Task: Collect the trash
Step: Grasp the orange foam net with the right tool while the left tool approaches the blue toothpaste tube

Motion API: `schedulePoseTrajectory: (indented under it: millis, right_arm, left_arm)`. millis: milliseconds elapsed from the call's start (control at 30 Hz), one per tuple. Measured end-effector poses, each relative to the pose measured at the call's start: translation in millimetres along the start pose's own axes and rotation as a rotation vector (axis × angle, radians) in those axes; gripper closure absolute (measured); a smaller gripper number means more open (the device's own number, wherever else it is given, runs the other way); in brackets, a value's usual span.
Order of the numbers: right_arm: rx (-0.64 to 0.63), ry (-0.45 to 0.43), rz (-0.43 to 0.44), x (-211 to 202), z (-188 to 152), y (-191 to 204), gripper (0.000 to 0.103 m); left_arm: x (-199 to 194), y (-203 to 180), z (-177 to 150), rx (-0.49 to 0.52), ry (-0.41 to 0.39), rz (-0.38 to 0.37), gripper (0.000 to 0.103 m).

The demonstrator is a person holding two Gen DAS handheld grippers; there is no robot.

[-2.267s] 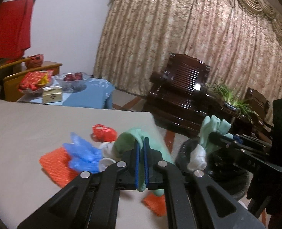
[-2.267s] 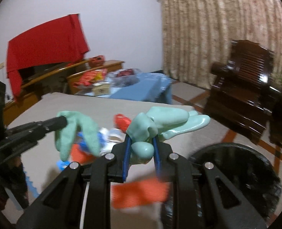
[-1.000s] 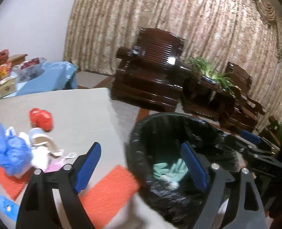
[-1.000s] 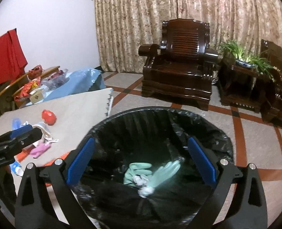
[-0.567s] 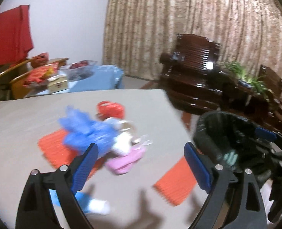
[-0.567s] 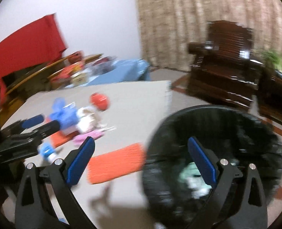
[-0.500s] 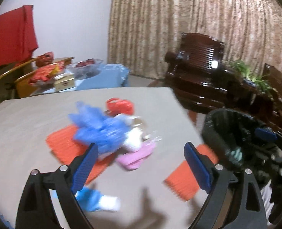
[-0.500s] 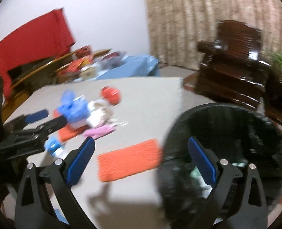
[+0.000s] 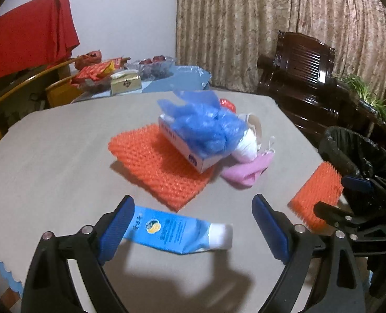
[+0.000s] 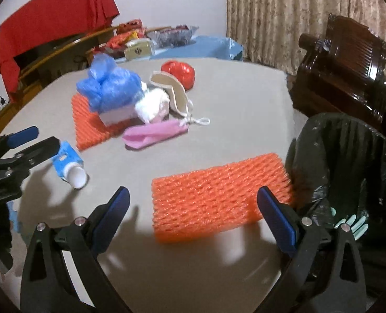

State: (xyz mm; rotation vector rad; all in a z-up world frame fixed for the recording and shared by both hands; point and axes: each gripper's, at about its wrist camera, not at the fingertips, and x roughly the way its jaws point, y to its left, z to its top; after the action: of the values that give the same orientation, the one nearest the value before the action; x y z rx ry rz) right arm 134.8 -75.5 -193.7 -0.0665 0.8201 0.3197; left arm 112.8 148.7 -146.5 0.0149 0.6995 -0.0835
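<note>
your left tool (image 9: pixel 193 228) hangs above the grey desk (image 9: pixel 62 156) with its blue pads spread wide and nothing pinched; a blue tube with a white cap (image 9: pixel 177 233) lies flat on the desk between the pads, and i cannot tell if the left pad touches it. behind the tube you see a large orange foam net (image 9: pixel 156 164), and on its far part stands a small white carton (image 9: pixel 185 148) with a crumpled blue plastic bag (image 9: pixel 203 122) on top. just beside the carton lie a white wad (image 9: pixel 245 148), a pink piece (image 9: pixel 247 168) and, further back, a red crumpled ball (image 10: pixel 178 74). your right tool (image 10: pixel 194 215) is also spread wide and holds nothing; a second orange foam net (image 10: pixel 219 195) lies on the desk between its pads, at the desk edge near the bin. the bin with a black liner (image 10: pixel 349 161) stands just beside the desk on the right, and pale green gloves (image 10: pixel 352 223) lie inside it. in the right view your left tool (image 10: pixel 23 143) is at the left, over the tube (image 10: pixel 69 165).
</note>
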Motion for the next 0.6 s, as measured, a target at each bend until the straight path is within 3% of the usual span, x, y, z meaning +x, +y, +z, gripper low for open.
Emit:
schedulePoseTrajectory:
  millis: [267,367,600]
  right_arm:
    - [-0.081,0.033,-0.044,17,-4,10,0.008]
    - [-0.116,0.046,-0.033,22,-6,15,0.019]
    - [-0.124,0.037,-0.05,27,-10,13,0.029]
  left_arm:
    - [12,3,-15,-0.002,0.04,0.006,0.014]
    - [15,5,-18,-0.005,0.053,0.007,0.014]
    - [24,6,-25,-0.014,0.086,0.005,0.014]
